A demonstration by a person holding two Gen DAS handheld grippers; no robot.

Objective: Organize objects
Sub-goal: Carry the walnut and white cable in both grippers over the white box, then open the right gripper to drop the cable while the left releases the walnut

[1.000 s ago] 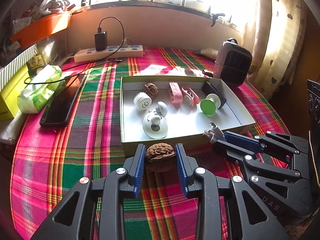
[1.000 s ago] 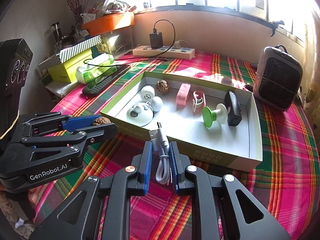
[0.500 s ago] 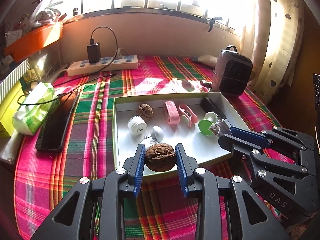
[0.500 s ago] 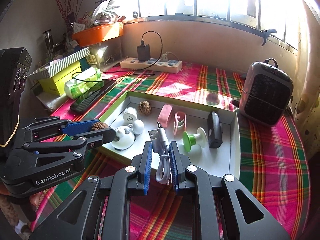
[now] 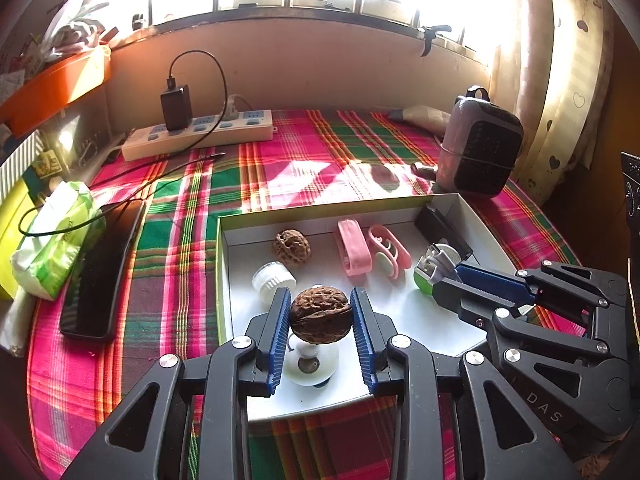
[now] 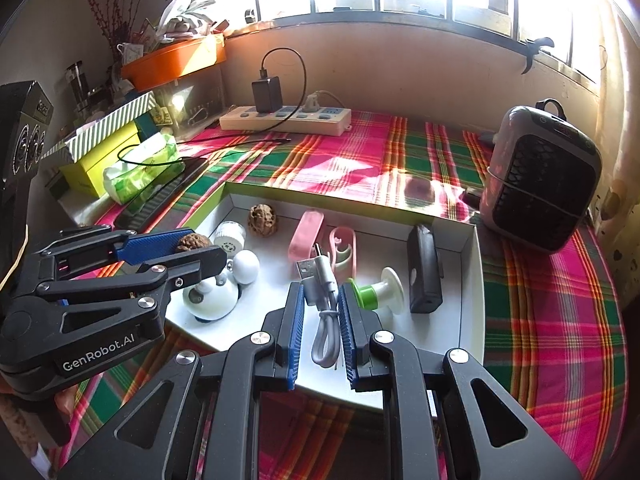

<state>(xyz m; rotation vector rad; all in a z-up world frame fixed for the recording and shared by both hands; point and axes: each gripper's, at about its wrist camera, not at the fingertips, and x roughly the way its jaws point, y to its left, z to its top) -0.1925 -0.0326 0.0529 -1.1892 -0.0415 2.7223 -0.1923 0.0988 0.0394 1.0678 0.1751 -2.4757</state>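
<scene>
My left gripper (image 5: 320, 312) is shut on a brown walnut (image 5: 321, 315) and holds it above the front left of the white box (image 5: 486, 236). It also shows in the right wrist view (image 6: 188, 246). My right gripper (image 6: 321, 312) is shut on a short grey USB cable (image 6: 325, 312) and holds it over the box's front edge. In the left wrist view the cable's plug (image 5: 434, 260) sticks out of it. In the box lie a second walnut (image 5: 291, 246), a white cap (image 5: 273, 276), a white round toy (image 6: 212, 298), pink clips (image 5: 372, 250), a green-and-white spool (image 6: 378, 292) and a black block (image 6: 424, 276).
The box sits on a plaid tablecloth (image 5: 304, 176). A small heater (image 6: 540, 176) stands at the right back. A power strip with a charger (image 5: 200, 132) lies by the wall. A phone (image 5: 100, 268), a tissue pack (image 5: 52, 240) and boxes (image 6: 104, 148) are at the left.
Both grippers have risen and moved forward over the box, each still holding its object: the walnut now hangs above the white toy, the cable over the box's front.
</scene>
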